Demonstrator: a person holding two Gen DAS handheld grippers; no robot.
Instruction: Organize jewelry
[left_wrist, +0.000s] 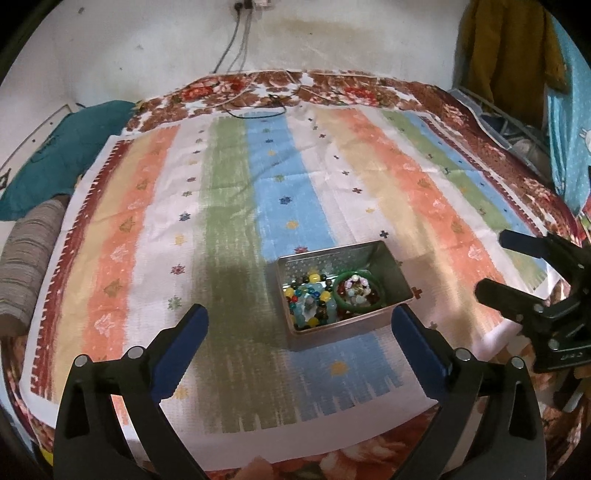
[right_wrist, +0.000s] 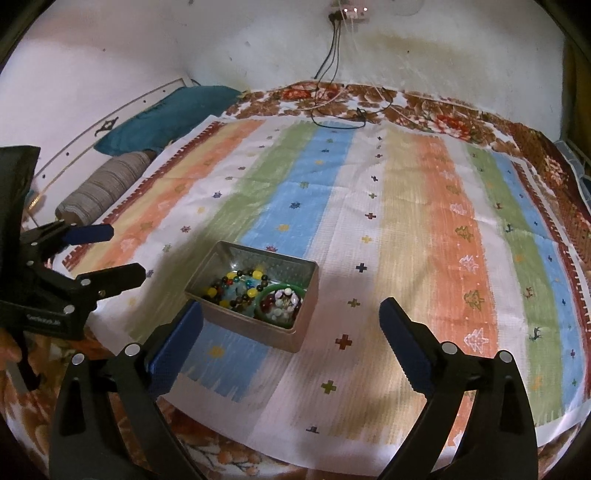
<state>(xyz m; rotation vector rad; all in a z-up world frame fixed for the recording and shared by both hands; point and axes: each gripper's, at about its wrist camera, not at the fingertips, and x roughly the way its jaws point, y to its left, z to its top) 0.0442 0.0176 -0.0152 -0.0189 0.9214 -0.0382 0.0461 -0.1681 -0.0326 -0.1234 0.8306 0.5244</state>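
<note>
Metal tin of bracelets sits at 1 o'clock of left tongs, 11 o'clock of right tongs; both released, empty.

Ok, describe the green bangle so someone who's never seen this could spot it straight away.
On the striped cloth stands a metal tin holding jewelry. The green bangle lies at its right end, beside loose multicoloured bead strands: one solid, smooth green ring encircling smaller pieces.
</note>
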